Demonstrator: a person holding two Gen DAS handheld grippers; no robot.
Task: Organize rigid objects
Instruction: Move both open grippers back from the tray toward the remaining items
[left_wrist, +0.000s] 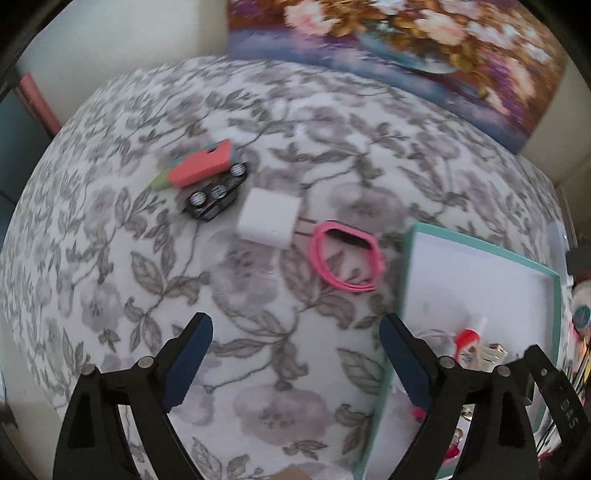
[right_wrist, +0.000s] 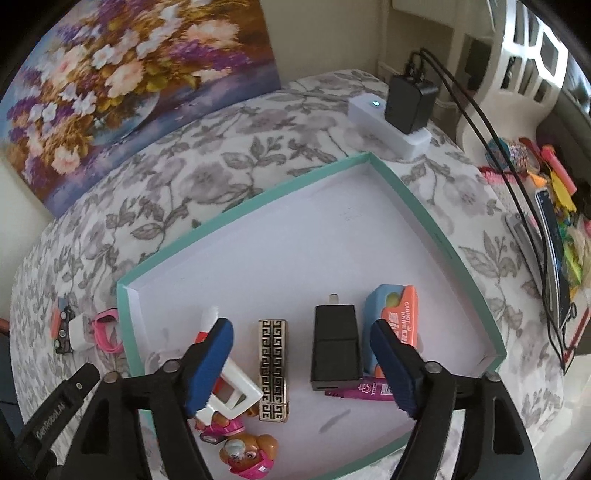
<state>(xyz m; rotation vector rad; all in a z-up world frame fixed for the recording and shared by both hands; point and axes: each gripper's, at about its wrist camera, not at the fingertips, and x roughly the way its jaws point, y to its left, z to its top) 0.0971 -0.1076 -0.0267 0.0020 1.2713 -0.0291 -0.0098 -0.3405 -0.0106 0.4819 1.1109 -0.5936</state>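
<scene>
A teal-rimmed white tray (right_wrist: 436, 221) lies on the floral cloth; it also shows in the left wrist view (left_wrist: 480, 245). In it lie a black charger (right_wrist: 335, 347), a patterned gold-black bar (right_wrist: 273, 369), a blue-orange box (right_wrist: 397, 314), a magenta item (right_wrist: 365, 390), a white toy vehicle (right_wrist: 236, 391) and a brown toy pup (right_wrist: 247, 452). My right gripper (right_wrist: 301, 360) is open and empty above them. On the cloth lie a pink wristband (left_wrist: 345, 260), a white cube (left_wrist: 267, 218), a black toy car (left_wrist: 216, 194) and a coral block (left_wrist: 201, 166). My left gripper (left_wrist: 295, 360) is open, empty, short of them.
A flower painting (right_wrist: 122, 85) leans against the wall at the back. A white power strip with a black adapter (right_wrist: 408, 103) and cables sits behind the tray. Colourful clutter (right_wrist: 554, 192) lies past the table's right edge.
</scene>
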